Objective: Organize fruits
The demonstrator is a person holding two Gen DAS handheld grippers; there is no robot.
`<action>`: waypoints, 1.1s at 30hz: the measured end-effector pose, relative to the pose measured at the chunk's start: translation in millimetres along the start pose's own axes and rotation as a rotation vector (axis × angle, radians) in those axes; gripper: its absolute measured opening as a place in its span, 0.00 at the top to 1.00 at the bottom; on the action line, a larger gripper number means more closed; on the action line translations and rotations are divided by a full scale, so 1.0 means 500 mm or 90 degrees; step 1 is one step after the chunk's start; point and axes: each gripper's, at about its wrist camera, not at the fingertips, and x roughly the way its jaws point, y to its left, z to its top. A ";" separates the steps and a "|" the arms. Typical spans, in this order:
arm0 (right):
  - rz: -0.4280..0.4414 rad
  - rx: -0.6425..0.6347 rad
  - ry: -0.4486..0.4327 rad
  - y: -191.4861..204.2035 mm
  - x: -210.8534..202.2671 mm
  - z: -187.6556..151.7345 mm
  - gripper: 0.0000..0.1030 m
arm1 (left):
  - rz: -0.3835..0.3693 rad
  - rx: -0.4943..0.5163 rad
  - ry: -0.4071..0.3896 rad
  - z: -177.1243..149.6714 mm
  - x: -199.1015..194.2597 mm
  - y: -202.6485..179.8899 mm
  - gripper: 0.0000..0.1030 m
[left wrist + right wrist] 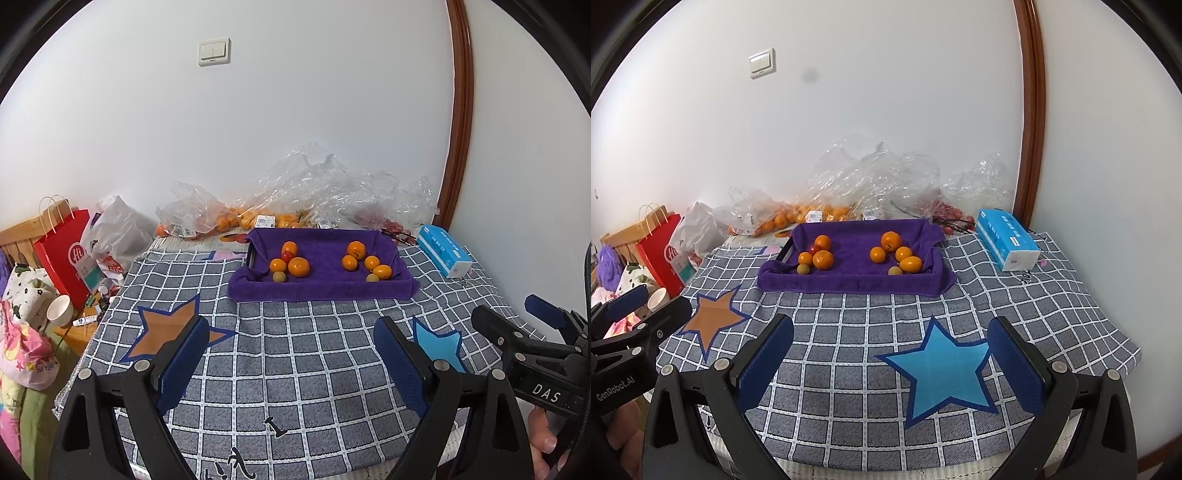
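Both tongs sit nearest my cameras, low over the checked cloth (871,343). Left tongs (288,354) spread wide, nothing between the blue pads. Right tongs (890,354) also spread, empty, and visible from the left wrist view at 3 o'clock (517,321). I see a bit of the person's hand (543,439) under the right tongs' handle at 4 o'clock.

Blue star (942,373) lies on the cloth just inside the right tongs' right pad, partly tucked behind it. Orange star (173,328) lies at 9 o'clock of centre in the left view, its right side behind the left pad.

Purple-towel tray (321,291) sits on the table at 12 o'clock, well apart from both tongs. Fruits are in it, in two bunches. Left bunch (290,260): three oranges touching, a small red fruit (286,255) wedged among them, one small yellow-green fruit (278,276) at 6 o'clock of the bunch. Right bunch (364,260): four oranges close together, one small yellow-green fruit (372,277) at its front edge.

Behind the tray, against the wall: crumpled clear plastic bags (325,188) holding more oranges (229,219) and red fruits (947,212). Blue tissue pack (443,254) lies at 2 o'clock of the tray. Red paper bag (64,254) and a white cup (60,310) stand off the table at 9 o'clock.
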 end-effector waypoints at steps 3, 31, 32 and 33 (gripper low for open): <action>0.000 0.001 0.000 -0.001 0.000 -0.001 0.00 | 0.001 0.001 -0.001 -0.002 -0.001 -0.001 0.12; -0.002 -0.003 0.001 -0.003 -0.005 -0.004 0.00 | -0.003 -0.001 -0.001 0.001 -0.003 -0.002 0.12; -0.001 -0.002 0.000 -0.004 -0.006 -0.004 0.00 | -0.002 -0.001 -0.001 0.001 -0.003 -0.002 0.12; -0.001 -0.002 0.001 -0.003 -0.005 -0.004 0.00 | -0.002 0.000 -0.001 0.001 -0.003 -0.002 0.12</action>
